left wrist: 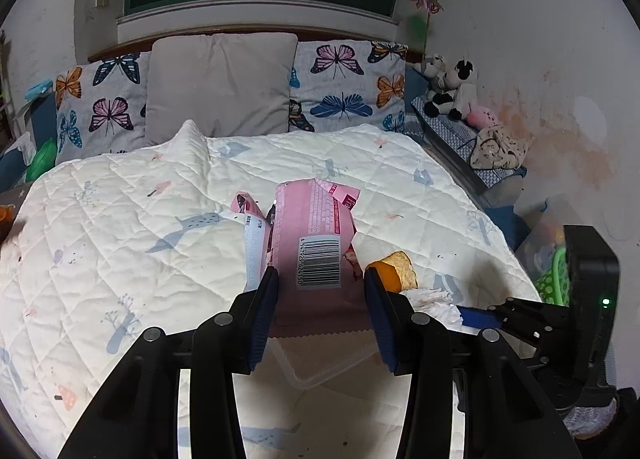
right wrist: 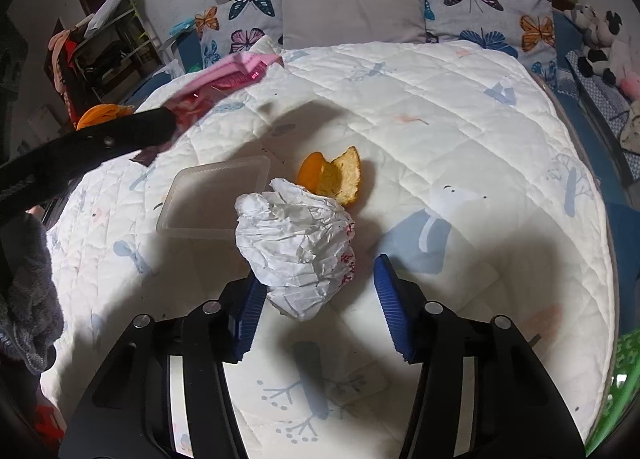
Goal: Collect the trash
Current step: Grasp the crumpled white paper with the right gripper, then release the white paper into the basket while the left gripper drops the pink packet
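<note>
My left gripper (left wrist: 320, 279) is shut on a pink snack wrapper (left wrist: 316, 231) with a barcode and holds it above the bed; the wrapper also shows in the right wrist view (right wrist: 224, 79). My right gripper (right wrist: 316, 279) is open around a crumpled white paper ball (right wrist: 296, 243), which touches the left finger. An orange peel (right wrist: 332, 175) lies just beyond the paper. A clear plastic tray (right wrist: 216, 195) lies on the quilt left of the paper, below the wrapper. In the left wrist view the peel (left wrist: 394, 269) and paper (left wrist: 434, 303) sit to the right.
The white quilted bedspread (right wrist: 460, 139) covers the bed. Butterfly and grey pillows (left wrist: 220, 83) stand at the headboard. Stuffed toys (left wrist: 452, 87) lie at the right. A green basket (left wrist: 554, 279) sits off the bed's right edge. A cluttered rack (right wrist: 100, 43) stands at the left.
</note>
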Motion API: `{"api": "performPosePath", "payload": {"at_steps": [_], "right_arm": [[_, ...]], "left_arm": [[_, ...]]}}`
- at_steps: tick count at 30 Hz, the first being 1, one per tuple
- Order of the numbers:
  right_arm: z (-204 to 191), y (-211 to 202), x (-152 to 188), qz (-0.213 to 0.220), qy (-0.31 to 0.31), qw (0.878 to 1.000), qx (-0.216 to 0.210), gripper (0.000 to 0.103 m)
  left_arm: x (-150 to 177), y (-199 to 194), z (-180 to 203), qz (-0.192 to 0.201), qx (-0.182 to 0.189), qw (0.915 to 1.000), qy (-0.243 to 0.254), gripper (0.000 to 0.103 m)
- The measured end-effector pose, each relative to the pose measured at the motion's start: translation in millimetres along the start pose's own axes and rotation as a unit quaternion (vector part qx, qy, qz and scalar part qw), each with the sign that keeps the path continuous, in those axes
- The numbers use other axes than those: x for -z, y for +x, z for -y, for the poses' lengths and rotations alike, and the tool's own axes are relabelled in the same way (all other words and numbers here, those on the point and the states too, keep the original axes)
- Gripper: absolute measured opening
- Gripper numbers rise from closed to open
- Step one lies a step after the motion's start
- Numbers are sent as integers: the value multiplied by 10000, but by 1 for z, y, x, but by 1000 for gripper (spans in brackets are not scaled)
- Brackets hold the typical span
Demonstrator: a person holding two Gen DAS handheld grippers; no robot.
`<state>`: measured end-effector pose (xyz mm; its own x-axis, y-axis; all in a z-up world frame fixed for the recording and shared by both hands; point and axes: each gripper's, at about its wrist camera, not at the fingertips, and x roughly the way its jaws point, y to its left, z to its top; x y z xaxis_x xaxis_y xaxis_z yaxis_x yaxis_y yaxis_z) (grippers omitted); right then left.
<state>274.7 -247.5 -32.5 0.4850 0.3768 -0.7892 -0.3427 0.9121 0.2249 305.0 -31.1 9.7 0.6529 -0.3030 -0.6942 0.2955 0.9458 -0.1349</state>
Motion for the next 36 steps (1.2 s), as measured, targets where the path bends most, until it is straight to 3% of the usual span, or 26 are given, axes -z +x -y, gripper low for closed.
{"api": "performPosePath", "payload": {"at_steps": [2, 13, 36], "right_arm": [[-2, 1, 1, -20, -9, 10000, 21, 41], [-4, -31, 17, 194, 78, 9998, 69, 40], [11, -137, 85, 727, 277, 9959, 462, 40]], "left_arm": [[1, -5, -1, 38, -20, 10000, -10, 43], [14, -31, 0, 145, 28, 9998, -102, 43], [56, -75, 69, 184, 364, 9989, 213, 43]]}}
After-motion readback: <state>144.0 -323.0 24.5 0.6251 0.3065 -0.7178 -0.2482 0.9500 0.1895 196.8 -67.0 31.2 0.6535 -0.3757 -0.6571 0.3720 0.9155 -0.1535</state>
